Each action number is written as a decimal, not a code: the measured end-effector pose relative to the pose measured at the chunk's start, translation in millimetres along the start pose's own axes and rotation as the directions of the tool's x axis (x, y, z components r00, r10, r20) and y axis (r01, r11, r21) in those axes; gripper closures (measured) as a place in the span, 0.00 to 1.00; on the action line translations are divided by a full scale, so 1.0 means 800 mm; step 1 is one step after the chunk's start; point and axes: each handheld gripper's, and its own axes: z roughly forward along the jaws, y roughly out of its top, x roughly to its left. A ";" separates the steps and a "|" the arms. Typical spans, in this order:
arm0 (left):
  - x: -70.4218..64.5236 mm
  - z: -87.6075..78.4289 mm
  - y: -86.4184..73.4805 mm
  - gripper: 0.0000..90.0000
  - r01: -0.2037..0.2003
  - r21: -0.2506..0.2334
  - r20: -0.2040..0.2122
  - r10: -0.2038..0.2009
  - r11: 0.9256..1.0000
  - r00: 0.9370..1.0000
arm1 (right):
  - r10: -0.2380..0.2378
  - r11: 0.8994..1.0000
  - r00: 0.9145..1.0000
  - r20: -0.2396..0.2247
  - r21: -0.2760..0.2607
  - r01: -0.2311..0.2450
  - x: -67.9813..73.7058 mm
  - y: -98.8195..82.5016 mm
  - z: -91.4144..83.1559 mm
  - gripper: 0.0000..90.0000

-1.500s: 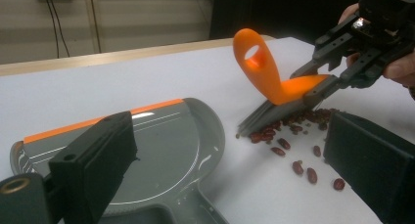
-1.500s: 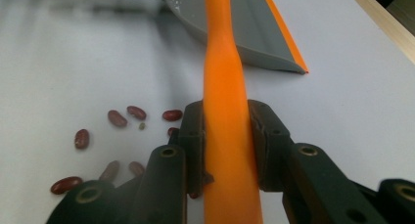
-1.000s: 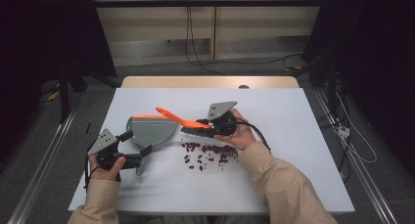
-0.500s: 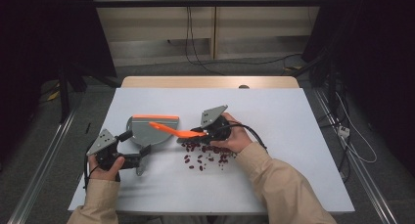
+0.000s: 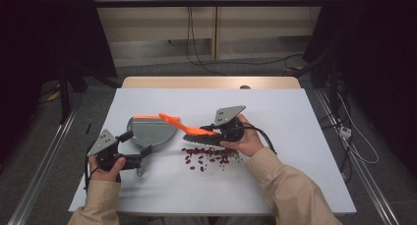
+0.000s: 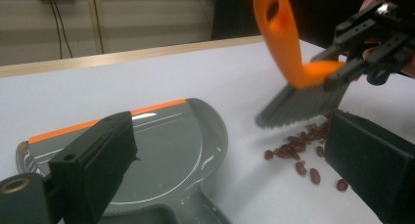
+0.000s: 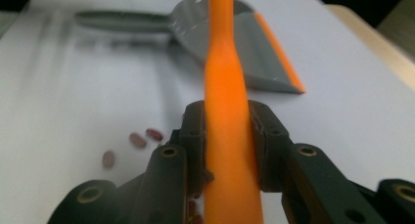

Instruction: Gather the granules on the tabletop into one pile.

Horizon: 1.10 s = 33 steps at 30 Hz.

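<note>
White desk (image 5: 305, 151), beans (image 5: 209, 156) scattered mid-desk: the right gripper (image 5: 216, 131) clamps the brush (image 5: 189, 128) just above them, bristles angled to sweep. Left gripper (image 5: 142, 156), jaws apart around the dustpan (image 5: 150, 130) handle, waits to catch them.

Dustpan (image 6: 161, 150): glossy grey plastic, orange edge strip. Brush (image 6: 288, 53): smooth orange plastic handle, dark bristles. Table (image 5: 295, 112): matt white.

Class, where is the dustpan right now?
In the high view the dustpan lies flat on the table's left half, its handle by the left gripper, left of the beans.
</note>
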 end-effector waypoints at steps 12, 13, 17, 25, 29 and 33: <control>0.000 0.000 0.000 0.06 0.000 0.003 0.004 0.000 1.000 1.000 | 0.326 0.944 0.937 0.128 -0.108 -0.313 0.020 0.007 -0.006 0.79; 0.000 0.000 0.000 0.06 0.000 0.003 0.004 0.000 1.000 1.000 | 0.326 0.944 0.937 0.128 -0.108 -0.313 0.020 0.007 -0.006 0.79; -0.001 -0.001 0.000 0.06 0.000 -0.002 0.002 0.000 1.000 1.000 | 0.402 0.913 0.905 0.142 -0.134 -0.384 0.025 0.008 -0.009 0.79; -0.001 0.000 0.000 0.06 -0.003 0.000 0.004 0.003 1.000 1.000 | 0.518 0.852 0.842 0.150 -0.175 -0.493 0.037 0.007 -0.007 0.79; -0.001 0.000 0.000 0.06 -0.005 0.001 0.004 0.005 1.000 1.000 | 0.534 0.842 0.832 0.153 -0.185 -0.507 0.043 0.007 -0.003 0.79; -0.001 0.000 0.000 0.06 -0.005 0.002 0.005 0.005 1.000 1.000 | 0.569 0.817 0.812 0.127 -0.199 -0.541 0.050 0.007 0.000 0.79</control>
